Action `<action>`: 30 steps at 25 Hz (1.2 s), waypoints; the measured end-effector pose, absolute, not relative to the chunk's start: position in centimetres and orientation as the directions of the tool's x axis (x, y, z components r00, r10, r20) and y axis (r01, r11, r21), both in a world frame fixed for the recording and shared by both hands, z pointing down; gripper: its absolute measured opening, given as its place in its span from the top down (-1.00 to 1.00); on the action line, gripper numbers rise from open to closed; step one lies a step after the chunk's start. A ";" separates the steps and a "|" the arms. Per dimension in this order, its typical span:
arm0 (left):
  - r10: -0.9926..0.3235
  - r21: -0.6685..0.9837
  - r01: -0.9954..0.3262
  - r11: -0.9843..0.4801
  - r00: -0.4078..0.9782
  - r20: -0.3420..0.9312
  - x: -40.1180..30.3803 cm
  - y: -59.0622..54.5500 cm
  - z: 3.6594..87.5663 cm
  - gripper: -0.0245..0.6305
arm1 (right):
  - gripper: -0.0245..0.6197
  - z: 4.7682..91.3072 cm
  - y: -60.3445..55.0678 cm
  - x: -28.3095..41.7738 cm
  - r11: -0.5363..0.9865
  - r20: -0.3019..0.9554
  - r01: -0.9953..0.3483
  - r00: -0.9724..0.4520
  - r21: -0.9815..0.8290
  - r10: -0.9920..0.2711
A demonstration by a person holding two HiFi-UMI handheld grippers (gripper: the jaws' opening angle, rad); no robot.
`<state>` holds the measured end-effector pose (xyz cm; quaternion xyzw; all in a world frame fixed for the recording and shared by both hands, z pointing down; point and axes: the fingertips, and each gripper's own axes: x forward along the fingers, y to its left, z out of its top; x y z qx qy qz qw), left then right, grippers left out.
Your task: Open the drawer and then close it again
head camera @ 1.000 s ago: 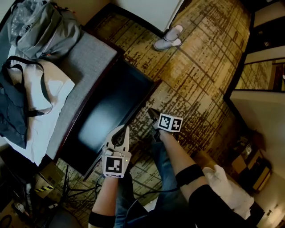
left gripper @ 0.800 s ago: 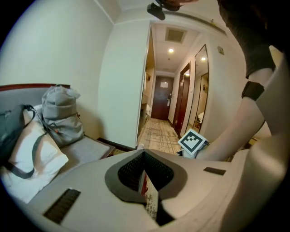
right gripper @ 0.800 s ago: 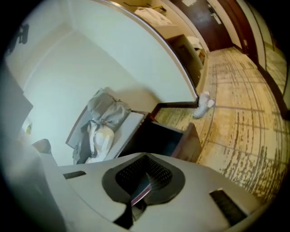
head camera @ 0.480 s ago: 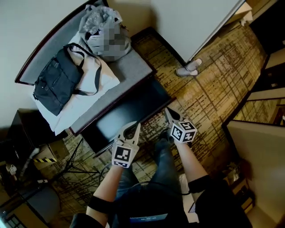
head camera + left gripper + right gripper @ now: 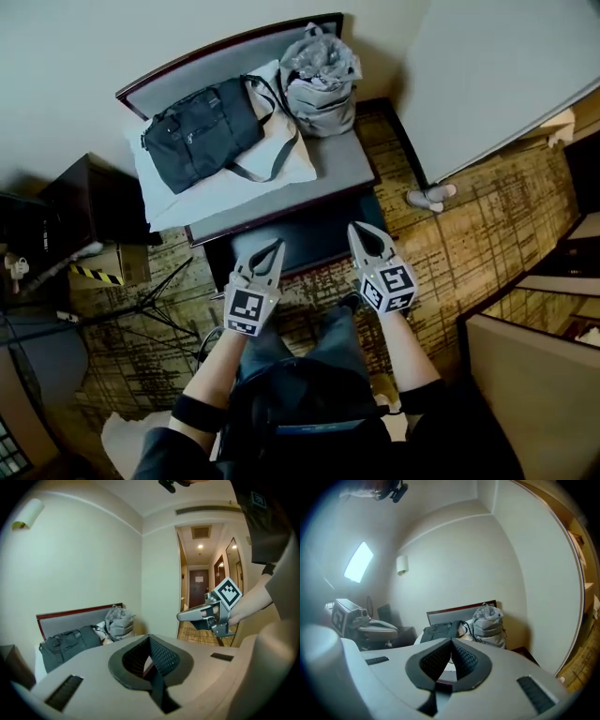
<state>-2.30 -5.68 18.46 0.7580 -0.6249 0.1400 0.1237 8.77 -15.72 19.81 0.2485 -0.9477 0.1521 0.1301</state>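
A grey-cushioned bench (image 5: pixel 328 173) with a dark wood back stands against the wall. A dark glossy panel (image 5: pixel 309 236) juts out low at its front; I cannot tell whether it is the drawer. My left gripper (image 5: pixel 274 247) hangs in the air in front of that panel, shut and holding nothing. My right gripper (image 5: pixel 357 229) is beside it on the right, also shut and holding nothing. In the left gripper view the closed jaw tips (image 5: pixel 149 637) point at the bench (image 5: pixel 70 620), with the right gripper (image 5: pixel 182 616) alongside. The right gripper view shows its closed tips (image 5: pixel 451 641) and the left gripper (image 5: pixel 393 629).
On the bench lie a dark bag (image 5: pixel 202 131), a white pillow (image 5: pixel 225 178) and a grey plastic sack (image 5: pixel 321 80). A dark cabinet (image 5: pixel 89 202), a taped box (image 5: pixel 112 267) and stand legs with cables (image 5: pixel 150 314) are left. Slippers (image 5: pixel 431 195) lie on patterned carpet right.
Both grippers have risen and now point more level toward the bench. The right one has rolled so that its marker cube faces up. The bench has shifted to the top middle of the head view.
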 end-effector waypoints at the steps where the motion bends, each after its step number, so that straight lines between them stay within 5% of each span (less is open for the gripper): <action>1: -0.918 -0.001 -0.985 -0.174 0.162 0.362 -3.7 -4.9 18.0 0.92 | 0.92 18.9 -14.9 7.4 0.844 0.311 -0.490 -0.855 -0.218 -0.416; 15: -0.939 0.031 -0.999 0.017 -0.005 0.344 -15.2 3.7 15.9 0.92 | 0.92 15.6 -7.6 -4.5 0.914 0.278 -0.358 -0.913 -0.189 -0.300; 30: -0.939 -0.031 -0.998 0.055 -0.063 0.338 -12.7 2.6 16.5 0.92 | 0.92 15.7 -8.8 -0.9 0.929 0.281 -0.305 -0.929 -0.210 -0.241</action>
